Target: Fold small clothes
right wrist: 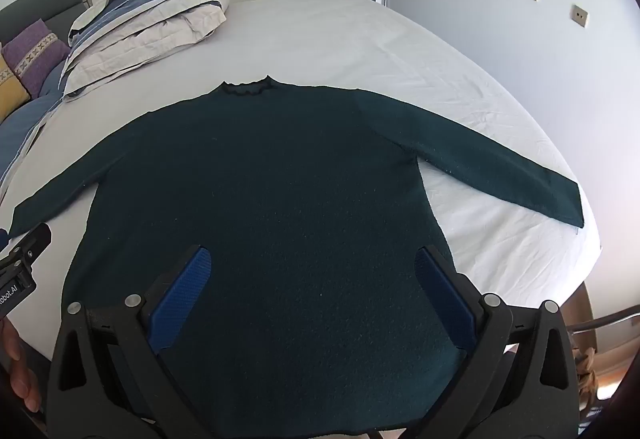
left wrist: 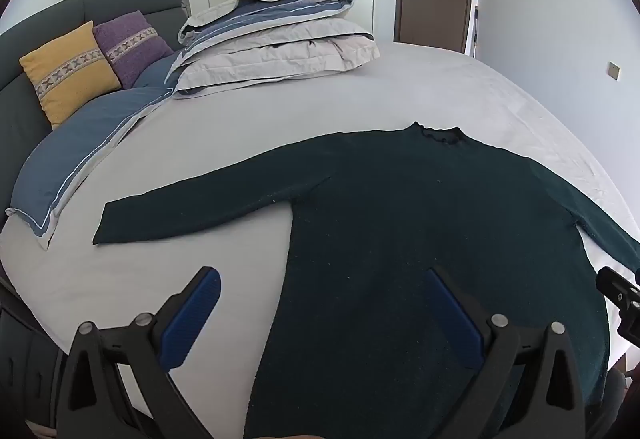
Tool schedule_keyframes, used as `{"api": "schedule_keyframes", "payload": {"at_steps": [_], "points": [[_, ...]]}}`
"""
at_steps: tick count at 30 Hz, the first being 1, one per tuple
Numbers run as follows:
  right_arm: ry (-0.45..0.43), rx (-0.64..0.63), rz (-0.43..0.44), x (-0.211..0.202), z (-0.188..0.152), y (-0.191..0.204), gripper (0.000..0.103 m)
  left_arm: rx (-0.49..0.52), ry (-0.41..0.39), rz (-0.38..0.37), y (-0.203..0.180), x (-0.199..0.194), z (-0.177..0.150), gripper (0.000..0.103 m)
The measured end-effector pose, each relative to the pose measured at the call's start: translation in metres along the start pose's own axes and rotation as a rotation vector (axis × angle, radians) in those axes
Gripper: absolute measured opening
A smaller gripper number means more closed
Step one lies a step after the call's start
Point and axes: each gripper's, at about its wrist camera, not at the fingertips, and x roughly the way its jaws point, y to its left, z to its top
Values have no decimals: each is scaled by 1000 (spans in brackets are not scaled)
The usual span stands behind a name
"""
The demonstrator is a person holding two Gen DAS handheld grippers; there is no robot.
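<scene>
On white bed [right wrist: 360,35], flat dark-green sweater [right wrist: 272,179]

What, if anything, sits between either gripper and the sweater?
Nothing visible. The sweater lies flat on the bed, sleeves out. Left gripper and right gripper hang open right above it, with the duvet far off.

Folded duvet [left wrist: 280,43], 2 cushions [left wrist: 68,71]

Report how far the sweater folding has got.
Done: the dark green sweater lies spread flat on the bed sheet, both sleeves out. In hand: nothing; the left gripper and right gripper hover over its lower part, jaws wide open. Left: every fold, sleeves and body.
</scene>
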Motion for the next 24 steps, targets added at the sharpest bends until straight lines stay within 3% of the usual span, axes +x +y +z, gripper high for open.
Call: {"api": "schedule_keyframes", "payload": {"at_steps": [24], "points": [[4,-1,2,-1,-1,1,103,-1,-2,1,2,-5,-3,103]]}}
